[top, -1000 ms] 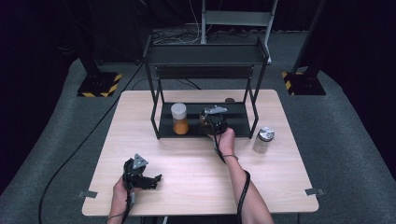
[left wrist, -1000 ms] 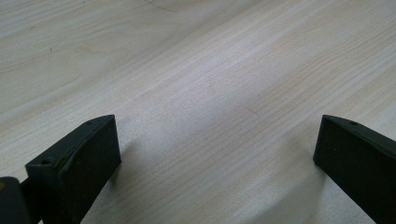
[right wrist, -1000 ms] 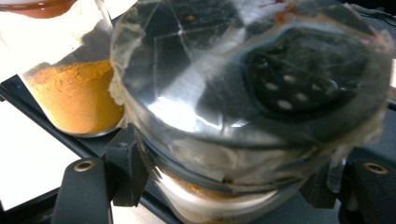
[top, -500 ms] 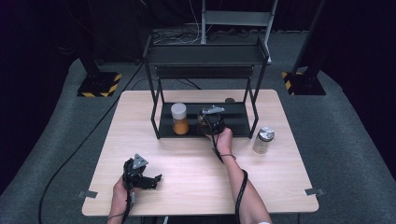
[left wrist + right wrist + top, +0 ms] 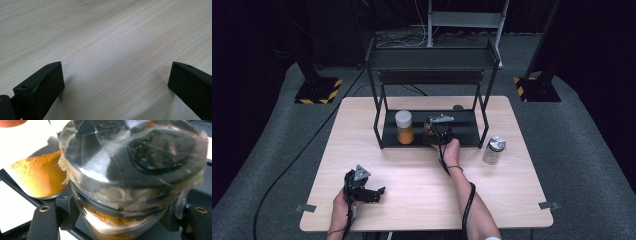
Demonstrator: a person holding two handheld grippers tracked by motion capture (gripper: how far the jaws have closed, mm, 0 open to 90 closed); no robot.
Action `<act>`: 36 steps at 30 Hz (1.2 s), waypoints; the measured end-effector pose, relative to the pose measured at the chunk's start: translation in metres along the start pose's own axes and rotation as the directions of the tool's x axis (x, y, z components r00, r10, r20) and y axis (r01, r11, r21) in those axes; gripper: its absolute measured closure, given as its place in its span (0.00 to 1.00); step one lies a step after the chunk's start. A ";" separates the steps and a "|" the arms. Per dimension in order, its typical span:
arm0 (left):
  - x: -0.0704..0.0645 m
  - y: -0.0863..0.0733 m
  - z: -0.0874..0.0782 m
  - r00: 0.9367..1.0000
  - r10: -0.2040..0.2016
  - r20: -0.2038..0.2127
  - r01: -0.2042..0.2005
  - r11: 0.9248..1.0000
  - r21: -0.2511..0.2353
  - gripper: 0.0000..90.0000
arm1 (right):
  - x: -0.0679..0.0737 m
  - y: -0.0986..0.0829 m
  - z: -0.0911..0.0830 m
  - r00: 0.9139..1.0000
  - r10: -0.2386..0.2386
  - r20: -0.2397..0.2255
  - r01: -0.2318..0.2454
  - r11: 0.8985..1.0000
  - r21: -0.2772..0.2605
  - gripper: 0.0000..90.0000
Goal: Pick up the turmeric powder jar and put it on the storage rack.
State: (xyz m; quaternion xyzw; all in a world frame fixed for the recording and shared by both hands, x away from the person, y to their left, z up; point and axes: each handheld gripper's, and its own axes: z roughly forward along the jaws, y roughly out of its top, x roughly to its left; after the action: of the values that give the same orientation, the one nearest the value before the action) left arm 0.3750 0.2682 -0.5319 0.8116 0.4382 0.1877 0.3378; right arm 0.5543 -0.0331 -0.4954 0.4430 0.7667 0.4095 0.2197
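My right gripper [image 5: 438,131] reaches into the lower shelf of a black wire rack [image 5: 432,59] and is shut on a spice jar [image 5: 130,177] with a shiny lid and orange-brown contents; its jaws press on both sides of the jar under the lid. The jar stands upright or just above the shelf; I cannot tell which. Just left of it stands a white-lidded jar of orange powder [image 5: 404,127], seen close up as the orange-powder jar [image 5: 37,175]. My left gripper [image 5: 374,194] rests low over the table's front left, jaws wide open over bare wood [image 5: 116,82].
A third jar with a silver lid [image 5: 493,150] stands on the wooden table [image 5: 412,170] right of the rack. A small brown thing [image 5: 458,107] lies behind the rack. The rack's upper shelf overhangs the lower one. Cables trail from both grippers.
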 end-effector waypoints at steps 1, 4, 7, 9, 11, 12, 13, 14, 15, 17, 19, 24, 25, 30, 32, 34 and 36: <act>0.000 0.000 0.000 1.000 0.000 0.000 0.000 1.000 0.000 0.00 | 0.001 0.000 0.000 1.000 -0.005 0.005 0.005 1.000 0.004 0.33; 0.000 0.000 0.000 1.000 0.001 -0.002 -0.001 1.000 -0.001 0.00 | 0.000 0.001 0.001 1.000 -0.006 0.000 0.006 1.000 0.008 0.33; 0.000 0.000 0.000 1.000 0.000 0.000 0.000 1.000 0.001 0.00 | 0.001 0.001 0.001 1.000 -0.004 0.004 0.004 1.000 0.007 0.33; 0.000 0.000 0.000 1.000 0.001 0.000 -0.001 1.000 0.000 0.00 | 0.001 0.001 0.002 1.000 -0.005 0.009 0.005 1.000 0.012 0.33; 0.000 0.000 0.000 1.000 0.000 0.000 0.000 1.000 0.001 0.00 | 0.002 0.001 0.003 1.000 -0.002 0.011 0.002 1.000 0.017 0.33; 0.000 0.000 0.000 1.000 0.000 0.000 0.000 1.000 0.000 0.00 | 0.002 0.001 0.003 1.000 -0.002 0.011 0.001 1.000 0.018 0.33; 0.000 0.000 0.000 1.000 0.000 0.000 0.000 1.000 0.000 0.00 | 0.002 0.001 0.003 1.000 -0.001 0.011 0.001 1.000 0.018 0.33; 0.000 0.000 0.000 1.000 0.000 0.000 0.000 1.000 0.000 0.00 | 0.002 0.001 0.003 1.000 -0.001 0.011 0.001 1.000 0.019 0.33; 0.000 0.000 0.000 1.000 0.000 0.000 0.000 1.000 0.000 0.00 | 0.002 0.001 0.003 1.000 -0.003 0.009 0.003 1.000 0.020 0.33; 0.000 0.000 0.000 1.000 0.000 0.000 0.000 1.000 0.001 0.00 | 0.001 0.002 0.003 1.000 -0.006 0.006 0.006 1.000 0.025 0.33; 0.000 0.000 0.000 1.000 0.001 -0.001 -0.001 1.000 0.000 0.00 | 0.001 0.002 0.003 1.000 -0.005 0.006 0.004 1.000 0.025 0.33; 0.000 0.000 0.000 1.000 0.000 0.000 0.000 1.000 0.000 0.00 | 0.001 0.002 0.003 1.000 -0.001 0.005 0.001 1.000 0.027 0.33; 0.000 0.000 0.000 1.000 0.000 0.000 0.000 1.000 0.000 0.00 | 0.001 0.002 0.003 1.000 0.001 0.005 -0.001 1.000 0.027 0.33; 0.000 0.000 0.000 1.000 0.003 -0.002 -0.003 1.000 0.000 0.00 | -0.002 0.001 0.004 1.000 0.011 -0.013 -0.010 0.998 0.059 0.25; 0.000 0.000 0.000 1.000 0.004 -0.002 -0.004 1.000 0.001 0.00 | -0.004 0.000 0.002 1.000 0.026 -0.013 -0.025 0.997 0.070 0.17; 0.000 0.000 0.000 1.000 0.003 -0.003 -0.003 1.000 -0.002 0.00 | -0.005 -0.001 0.000 0.999 0.035 -0.028 -0.033 0.996 0.084 0.13; 0.000 0.000 0.000 1.000 0.004 -0.003 -0.004 1.000 -0.001 0.00 | -0.005 -0.002 -0.003 0.997 0.049 -0.053 -0.044 0.994 0.099 0.05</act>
State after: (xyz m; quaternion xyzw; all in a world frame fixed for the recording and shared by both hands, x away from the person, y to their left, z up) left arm 0.3747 0.2680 -0.5317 0.8121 0.4369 0.1899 0.3369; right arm 0.5538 -0.0397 -0.4951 0.4593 0.7810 0.3887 0.1670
